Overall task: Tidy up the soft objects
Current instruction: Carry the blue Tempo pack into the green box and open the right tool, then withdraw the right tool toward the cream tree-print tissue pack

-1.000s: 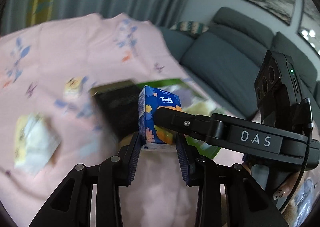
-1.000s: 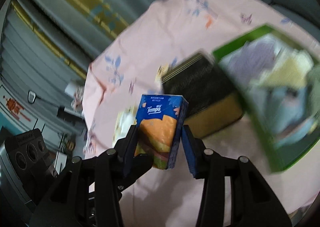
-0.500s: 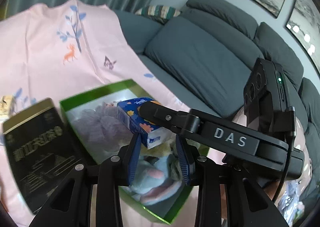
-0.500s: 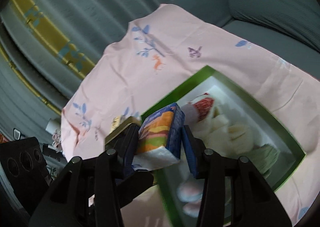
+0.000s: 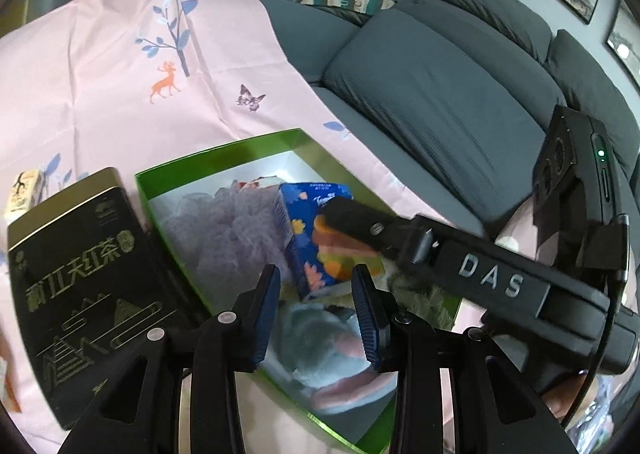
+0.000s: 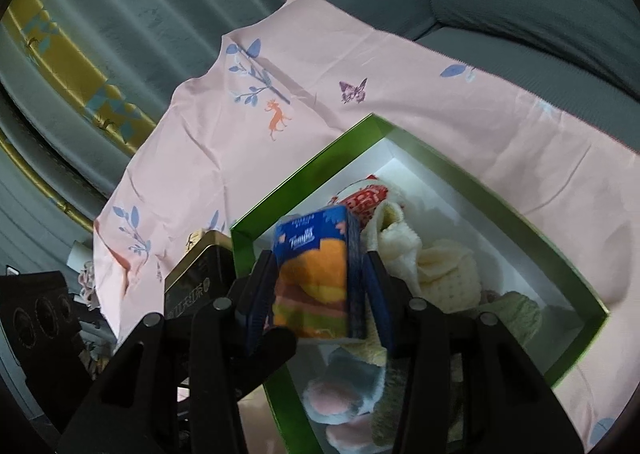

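While my right gripper [image 6: 320, 294] pinched the tissue pack [image 6: 316, 274] over the green box [image 6: 500, 209], my left gripper [image 5: 316, 310] hung spread, gripping nothing, near the box's front edge.

Both wrist views look down closely, from opposite sides, sharing the green box [image 5: 224, 157] [image 6: 560, 238].

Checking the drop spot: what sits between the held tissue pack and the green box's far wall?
In the right wrist view, a red-patterned pouch lies between the tissue pack and the green box wall.
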Demonstrator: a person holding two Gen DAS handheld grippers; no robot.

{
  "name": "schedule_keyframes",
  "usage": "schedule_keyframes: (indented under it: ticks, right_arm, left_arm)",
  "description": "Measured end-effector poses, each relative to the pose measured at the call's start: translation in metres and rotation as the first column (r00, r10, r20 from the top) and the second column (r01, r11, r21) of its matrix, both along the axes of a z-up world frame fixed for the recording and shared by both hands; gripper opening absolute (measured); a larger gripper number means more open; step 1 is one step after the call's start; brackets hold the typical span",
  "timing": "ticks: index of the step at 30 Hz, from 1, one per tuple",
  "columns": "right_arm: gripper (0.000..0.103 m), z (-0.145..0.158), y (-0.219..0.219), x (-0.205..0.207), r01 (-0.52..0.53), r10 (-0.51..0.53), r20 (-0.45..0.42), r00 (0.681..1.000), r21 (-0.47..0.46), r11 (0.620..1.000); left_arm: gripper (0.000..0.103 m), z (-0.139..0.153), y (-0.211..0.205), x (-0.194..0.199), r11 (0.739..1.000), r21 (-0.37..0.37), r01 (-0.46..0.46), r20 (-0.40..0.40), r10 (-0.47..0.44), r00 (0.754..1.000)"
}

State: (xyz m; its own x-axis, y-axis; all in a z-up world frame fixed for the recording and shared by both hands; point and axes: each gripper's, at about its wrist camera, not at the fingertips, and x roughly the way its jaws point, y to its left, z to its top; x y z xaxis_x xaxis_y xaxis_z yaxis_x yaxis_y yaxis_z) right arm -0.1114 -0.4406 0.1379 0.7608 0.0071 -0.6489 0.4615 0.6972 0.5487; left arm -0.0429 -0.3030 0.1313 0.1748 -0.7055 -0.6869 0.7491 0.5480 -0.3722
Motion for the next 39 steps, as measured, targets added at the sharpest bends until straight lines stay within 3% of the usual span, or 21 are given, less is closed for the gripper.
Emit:
schedule_keyframes:
  ticks: [4, 5, 6, 8, 15, 27, 33, 39]
  right_arm:
    - [0.05, 0.007, 0.001, -0.008, 0.02, -0.02, 0.015, 1.0, -0.03, 0.999]
    - [0.053, 0.009, 0.002, -0.01, 0.024, -0.023, 0.019, 1.0, -0.037, 0.999]
    - [0.055, 0.011, 0.003, -0.012, 0.027, -0.026, 0.023, 0.999, -0.044, 0.999]
    - [0.058, 0.016, 0.004, -0.015, 0.028, -0.027, 0.033, 0.999, -0.054, 0.998]
    - [0.08, 0.029, 0.013, -0.03, 0.04, -0.034, 0.062, 0.998, -0.096, 0.995]
    - [0.097, 0.028, 0.055, -0.023, 0.023, -0.024, -0.002, 1.0, -0.187, 0.982]
    - [0.097, 0.025, 0.088, -0.007, -0.069, 0.061, -0.047, 0.997, -0.203, 0.977]
    - [0.097, 0.048, 0.133, 0.041, -0.209, 0.208, -0.02, 0.978, -0.119, 0.971]
  left_arm:
    - [0.037, 0.008, 0.016, 0.002, 1.0, -0.011, -0.021, -0.016, 0.02, 1.0]
    - [0.045, 0.011, 0.019, 0.004, 1.0, -0.013, -0.026, -0.019, 0.026, 0.999]
    - [0.062, 0.013, 0.023, 0.005, 0.999, -0.013, -0.032, -0.022, 0.031, 0.999]
    - [0.085, 0.017, 0.034, 0.006, 0.999, -0.013, -0.052, -0.031, 0.051, 0.998]
    - [0.085, 0.033, 0.085, 0.009, 0.986, -0.06, -0.155, -0.026, 0.153, 0.988]
    - [0.091, 0.03, 0.178, 0.022, 0.94, -0.031, -0.339, 0.016, 0.34, 0.94]
    - [0.091, 0.019, 0.255, 0.025, 0.887, 0.014, -0.462, 0.052, 0.46, 0.886]
    - [0.091, -0.001, 0.336, 0.041, 0.799, 0.04, -0.6, 0.033, 0.599, 0.8]
